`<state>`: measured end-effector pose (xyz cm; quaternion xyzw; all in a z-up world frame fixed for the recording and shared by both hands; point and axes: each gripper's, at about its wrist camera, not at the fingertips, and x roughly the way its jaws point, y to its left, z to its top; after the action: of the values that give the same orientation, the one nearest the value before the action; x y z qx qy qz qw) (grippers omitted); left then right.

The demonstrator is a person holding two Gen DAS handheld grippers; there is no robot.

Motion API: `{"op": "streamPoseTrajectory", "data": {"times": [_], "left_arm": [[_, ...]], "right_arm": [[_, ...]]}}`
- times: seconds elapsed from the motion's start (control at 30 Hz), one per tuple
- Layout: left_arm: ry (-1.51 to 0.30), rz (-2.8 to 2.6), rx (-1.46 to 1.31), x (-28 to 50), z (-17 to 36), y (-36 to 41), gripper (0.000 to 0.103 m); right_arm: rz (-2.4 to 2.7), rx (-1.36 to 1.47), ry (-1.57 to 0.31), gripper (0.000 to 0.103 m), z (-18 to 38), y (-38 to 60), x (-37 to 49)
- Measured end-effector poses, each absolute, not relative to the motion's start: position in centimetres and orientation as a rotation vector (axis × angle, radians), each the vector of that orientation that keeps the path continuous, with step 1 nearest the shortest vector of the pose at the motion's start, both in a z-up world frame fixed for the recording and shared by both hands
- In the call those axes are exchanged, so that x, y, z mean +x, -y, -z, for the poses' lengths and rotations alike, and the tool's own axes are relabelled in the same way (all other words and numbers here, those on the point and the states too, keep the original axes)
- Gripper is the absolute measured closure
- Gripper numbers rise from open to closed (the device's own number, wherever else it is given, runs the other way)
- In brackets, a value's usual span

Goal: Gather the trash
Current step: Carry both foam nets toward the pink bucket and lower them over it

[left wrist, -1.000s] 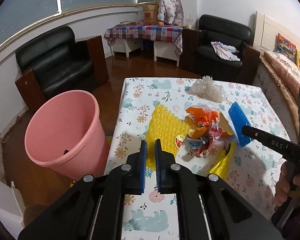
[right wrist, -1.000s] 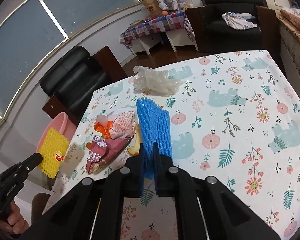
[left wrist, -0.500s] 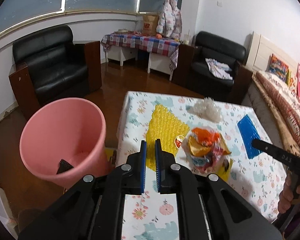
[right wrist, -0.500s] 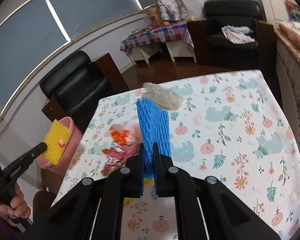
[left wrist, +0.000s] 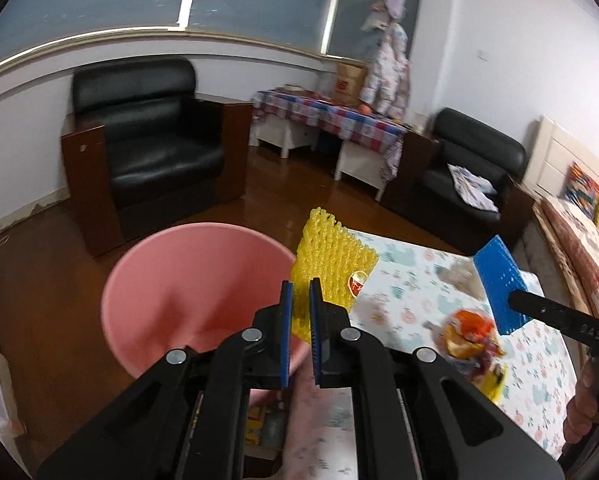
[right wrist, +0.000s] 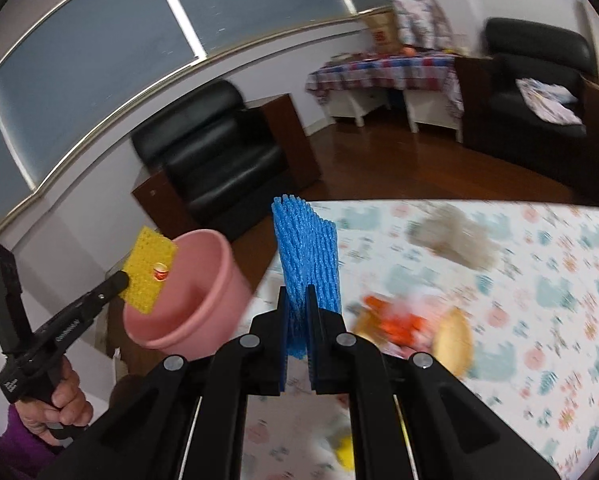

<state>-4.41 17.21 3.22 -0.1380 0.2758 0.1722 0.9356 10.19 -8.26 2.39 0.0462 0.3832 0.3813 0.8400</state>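
- Holding the yellow foam net (left wrist: 331, 268) pinched between the narrow jaws of our left gripper (left wrist: 299, 316), we have it at the pink bucket (left wrist: 171, 280)'s rim, toward 3 o'clock of the opening in the left wrist view; if we let go now, we judge it could catch the rim and fall to the floor.
- Our right gripper (right wrist: 297, 320) is clamped on the blue foam net (right wrist: 305, 252), which stands upright above the table (right wrist: 539, 280) edge, well apart from the bucket at its 9 o'clock.
- Both nets are light and springy, so we expect them to cling to the pads or drift on release.
- Both arms heading for one opening could clash; we should go one at a time.
- Crumpled snack wrappers (right wrist: 403, 324) and a clear plastic wad (right wrist: 451, 236) lie on the table at 3 o'clock of the blue net, blurred; a low swing of the right gripper could sweep them off.
- We cannot tell how steady the bucket stands; a knock on its rim might tip it.
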Motion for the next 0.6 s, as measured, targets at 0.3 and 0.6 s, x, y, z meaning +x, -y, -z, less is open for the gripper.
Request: {"op": "streamPoseTrajectory", "data": {"times": [0.3, 0.6], "left_arm": [[-0.549, -0.474, -0.339, -6.3, -3.1, -21.6, 0.095], [-0.57, -0.567, -0.362, -6.4, -2.1, -24.2, 0.095]], "right_arm": [[-0.938, 0.004, -0.768, 0.096, -4.8, 1.0, 9.1], [-1.048, -0.06, -0.76, 0.096, -5.4, -5.7, 8.2]]}}
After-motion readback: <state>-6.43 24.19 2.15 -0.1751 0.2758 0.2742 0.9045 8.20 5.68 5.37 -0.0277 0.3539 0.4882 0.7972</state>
